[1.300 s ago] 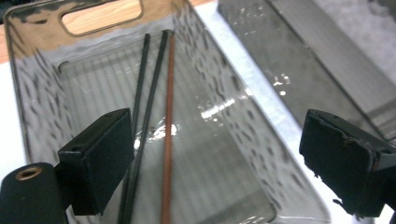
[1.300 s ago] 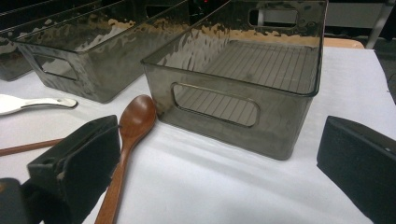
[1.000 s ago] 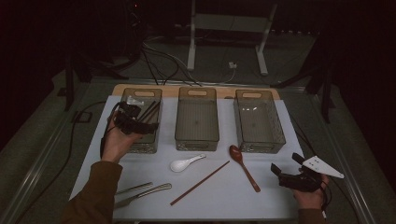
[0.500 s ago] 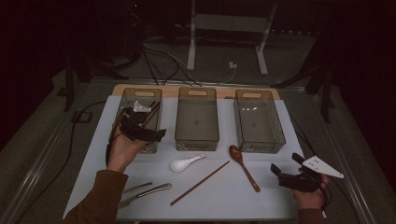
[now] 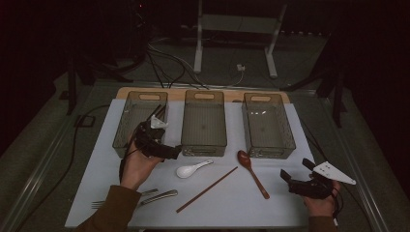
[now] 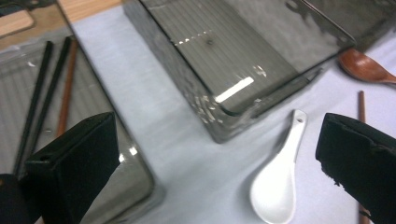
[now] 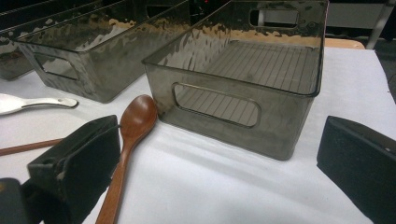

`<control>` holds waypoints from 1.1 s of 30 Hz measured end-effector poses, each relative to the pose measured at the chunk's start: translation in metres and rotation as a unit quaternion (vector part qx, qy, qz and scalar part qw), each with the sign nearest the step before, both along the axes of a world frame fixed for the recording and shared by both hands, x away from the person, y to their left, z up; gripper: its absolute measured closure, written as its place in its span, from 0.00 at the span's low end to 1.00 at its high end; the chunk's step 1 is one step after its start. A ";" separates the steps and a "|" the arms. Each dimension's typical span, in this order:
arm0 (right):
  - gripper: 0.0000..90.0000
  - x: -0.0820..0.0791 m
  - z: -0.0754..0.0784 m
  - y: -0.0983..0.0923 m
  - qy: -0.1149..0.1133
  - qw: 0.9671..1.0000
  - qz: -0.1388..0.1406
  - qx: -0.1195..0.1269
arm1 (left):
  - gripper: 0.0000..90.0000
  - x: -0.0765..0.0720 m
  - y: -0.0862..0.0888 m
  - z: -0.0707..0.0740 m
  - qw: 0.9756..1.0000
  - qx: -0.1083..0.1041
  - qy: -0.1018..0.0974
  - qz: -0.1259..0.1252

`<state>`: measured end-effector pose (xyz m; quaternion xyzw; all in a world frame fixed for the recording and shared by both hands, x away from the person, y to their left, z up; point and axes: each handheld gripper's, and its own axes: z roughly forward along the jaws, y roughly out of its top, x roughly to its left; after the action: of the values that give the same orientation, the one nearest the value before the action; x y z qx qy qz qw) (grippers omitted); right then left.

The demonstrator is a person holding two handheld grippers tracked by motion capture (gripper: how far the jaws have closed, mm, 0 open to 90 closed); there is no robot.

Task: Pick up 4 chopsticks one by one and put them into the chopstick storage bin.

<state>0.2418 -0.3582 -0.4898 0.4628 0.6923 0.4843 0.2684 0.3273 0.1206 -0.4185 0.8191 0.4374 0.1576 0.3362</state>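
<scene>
Three smoky clear bins stand in a row: left bin (image 5: 126, 126), middle bin (image 5: 204, 124), right bin (image 5: 269, 124). Several chopsticks (image 6: 46, 88) lie in the left bin (image 6: 98, 186). My left gripper (image 5: 170, 152) hovers at that bin's near right corner; its jaws have just been opening and stand wide with nothing between them. Its own view (image 6: 217, 154) looks onto a white spoon (image 6: 278, 182) beside the middle bin (image 6: 243, 56). My right gripper (image 5: 294, 173) rests open near the mat's front right. A wooden spoon (image 7: 128, 140) lies by its left jaw, in front of the right bin (image 7: 247, 70).
On the white mat lie the white spoon (image 5: 192, 169), a brown chopstick (image 5: 207, 189), the wooden spoon (image 5: 253, 173) and metal cutlery (image 5: 145, 198) at the front left. Cables and a stand's legs sit beyond the table's far edge.
My left hand has drawn back from above the left bin, toward me and to the right, to the bin's near right corner. The right gripper has stayed put.
</scene>
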 end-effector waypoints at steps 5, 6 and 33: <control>0.00 0.000 0.000 0.000 0.000 1.000 0.000 0.000 | 0.01 -0.009 -0.015 -0.005 1.000 0.007 0.000 -0.011; 0.00 0.000 0.000 0.000 0.000 1.000 0.000 0.000 | 0.01 -0.010 -0.019 -0.007 1.000 0.009 0.003 -0.017; 0.00 0.000 0.000 -0.001 -0.001 1.000 -0.001 0.001 | 0.01 -0.042 -0.070 -0.055 0.995 0.018 0.058 -0.079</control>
<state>0.2416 -0.3589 -0.4895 0.4631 0.6911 0.4851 0.2694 0.2851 0.0504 -0.4735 0.8645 0.3875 0.0908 0.3069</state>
